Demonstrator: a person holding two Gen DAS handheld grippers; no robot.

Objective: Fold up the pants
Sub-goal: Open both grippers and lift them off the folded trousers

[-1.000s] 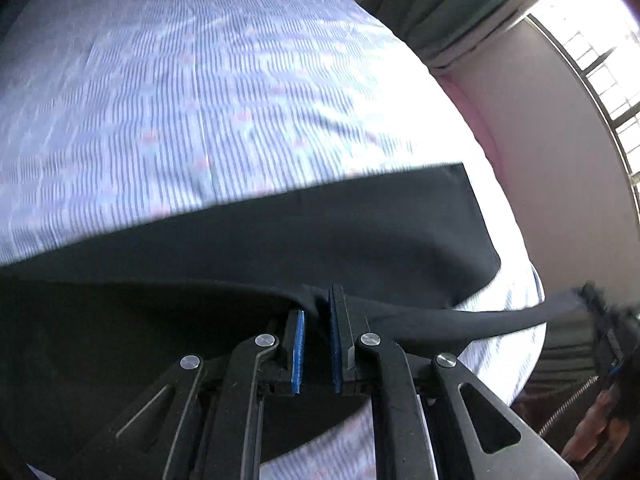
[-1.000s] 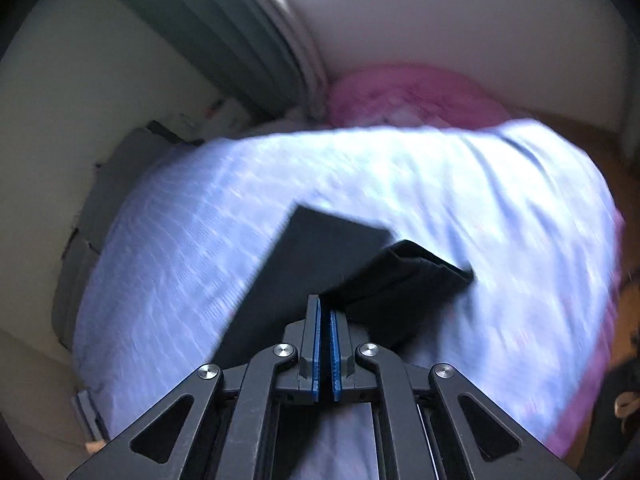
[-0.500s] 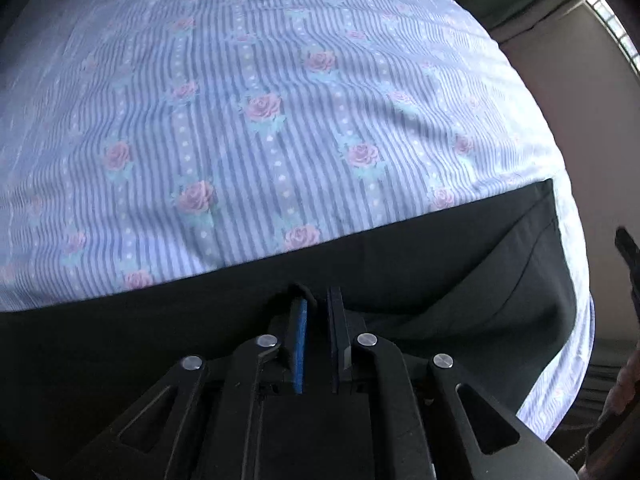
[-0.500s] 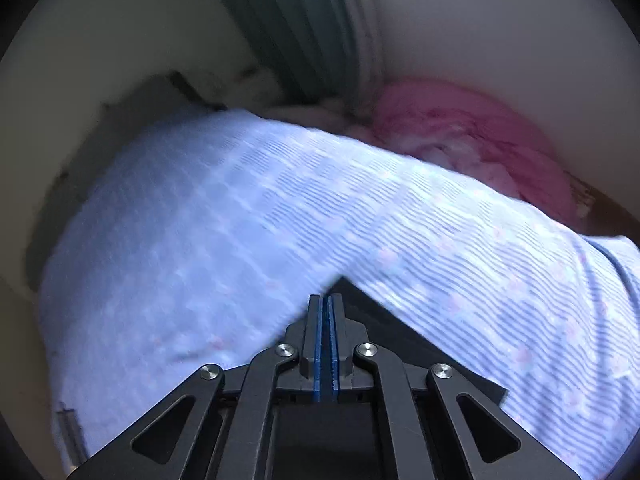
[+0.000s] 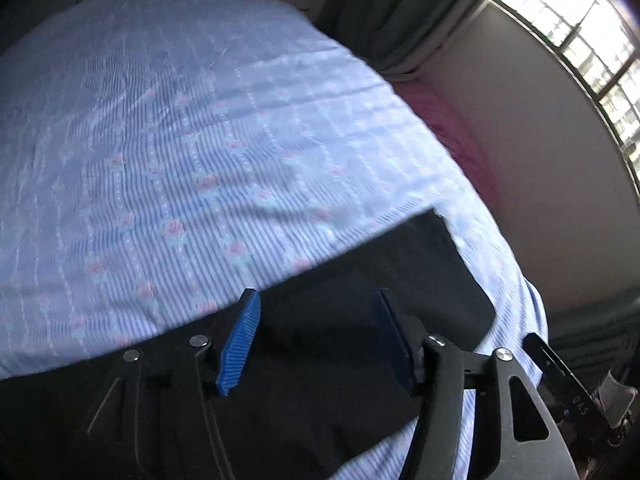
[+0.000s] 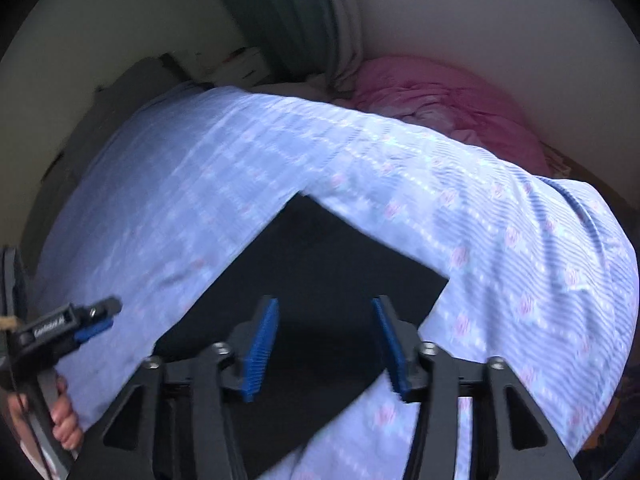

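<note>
Grippers, two: left gripper (image 5: 316,336) and right gripper (image 6: 326,344) both above the dark pants (image 6: 320,280), jaws just opened and standing apart, blue pads clear of the cloth. Bed (image 5: 200,140), blue striped sheet with pink roses, carries the pants folded flat near its edge; pink bedding (image 6: 440,92) heaped at the far side, against the wall.

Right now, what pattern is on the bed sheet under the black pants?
Pale blue stripes with small pink roses on the bed sheet, clearest in the left wrist view.
</note>
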